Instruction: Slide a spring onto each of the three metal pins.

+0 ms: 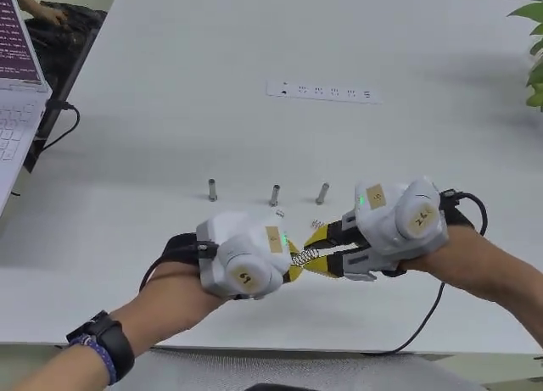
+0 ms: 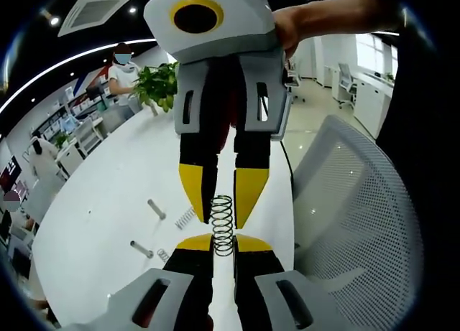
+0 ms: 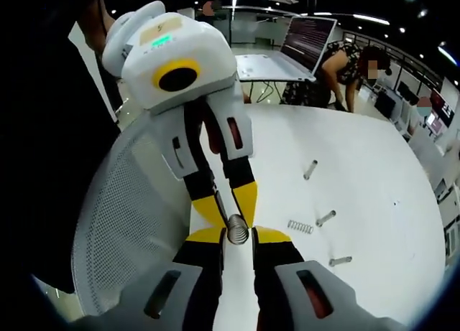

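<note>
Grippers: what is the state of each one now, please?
Left gripper: closed on the spring.
Right gripper: closed on the same spring, at its other end.

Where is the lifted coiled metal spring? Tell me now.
Head view, low centre: the coiled metal spring is gripped between the fingers of the left gripper and right gripper, nearer the person than the three metal pins.

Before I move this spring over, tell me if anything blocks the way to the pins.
Nothing upright does. Between the held spring and the three pins, only two loose springs lie flat on the table.
</note>
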The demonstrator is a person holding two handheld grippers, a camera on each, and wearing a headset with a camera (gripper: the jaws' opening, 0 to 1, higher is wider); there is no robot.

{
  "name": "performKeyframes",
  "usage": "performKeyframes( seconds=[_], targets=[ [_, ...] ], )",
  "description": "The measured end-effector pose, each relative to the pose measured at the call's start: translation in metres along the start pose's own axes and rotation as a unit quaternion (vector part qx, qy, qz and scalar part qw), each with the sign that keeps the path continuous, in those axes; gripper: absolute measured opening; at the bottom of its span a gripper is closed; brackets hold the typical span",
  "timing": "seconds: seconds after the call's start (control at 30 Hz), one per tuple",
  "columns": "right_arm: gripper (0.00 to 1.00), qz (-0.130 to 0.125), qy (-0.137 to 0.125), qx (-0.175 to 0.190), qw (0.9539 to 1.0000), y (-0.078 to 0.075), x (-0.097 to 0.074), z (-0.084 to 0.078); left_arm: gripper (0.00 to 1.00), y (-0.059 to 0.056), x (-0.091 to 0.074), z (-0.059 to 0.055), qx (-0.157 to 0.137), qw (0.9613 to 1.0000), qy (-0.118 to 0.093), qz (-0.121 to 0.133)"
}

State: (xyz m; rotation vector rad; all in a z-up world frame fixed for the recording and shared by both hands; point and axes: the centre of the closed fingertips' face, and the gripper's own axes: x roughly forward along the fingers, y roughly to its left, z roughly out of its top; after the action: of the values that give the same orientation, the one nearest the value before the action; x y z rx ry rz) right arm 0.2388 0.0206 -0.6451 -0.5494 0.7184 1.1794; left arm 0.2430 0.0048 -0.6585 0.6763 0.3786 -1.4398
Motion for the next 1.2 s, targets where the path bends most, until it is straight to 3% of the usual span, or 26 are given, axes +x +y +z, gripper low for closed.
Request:
performKeyframes(
  seconds=[0.27,0.6,0.87,0.97,1.2],
  targets=[
    [0.09,0.011,0.016,-0.034,0.9992,0.004,0.002,-0.003,0.02,-0.003,0.002,0.000,0.005,1.0000,0.001,-0.008],
    [0.09,0.009,0.019,-0.041,0.9989,0.003,0.002,-0.005,0.02,-0.003,0.004,0.001,0.006,0.9999,-0.005,-0.011],
    [0.09,0.005,0.015,-0.032,0.9993,0.000,0.003,-0.004,0.03,0.001,0.004,-0.001,-0.017,0.9998,-0.010,-0.007],
    [0.09,0.004,0.017,-0.030,0.9994,-0.003,0.003,-0.006,0.10,0.005,0.001,0.000,-0.045,0.9988,-0.019,-0.002],
    [0.09,-0.005,0.016,-0.015,0.9997,-0.013,0.003,-0.010,0.13,0.015,-0.007,-0.006,-0.076,0.9966,-0.026,0.015]
  ],
)
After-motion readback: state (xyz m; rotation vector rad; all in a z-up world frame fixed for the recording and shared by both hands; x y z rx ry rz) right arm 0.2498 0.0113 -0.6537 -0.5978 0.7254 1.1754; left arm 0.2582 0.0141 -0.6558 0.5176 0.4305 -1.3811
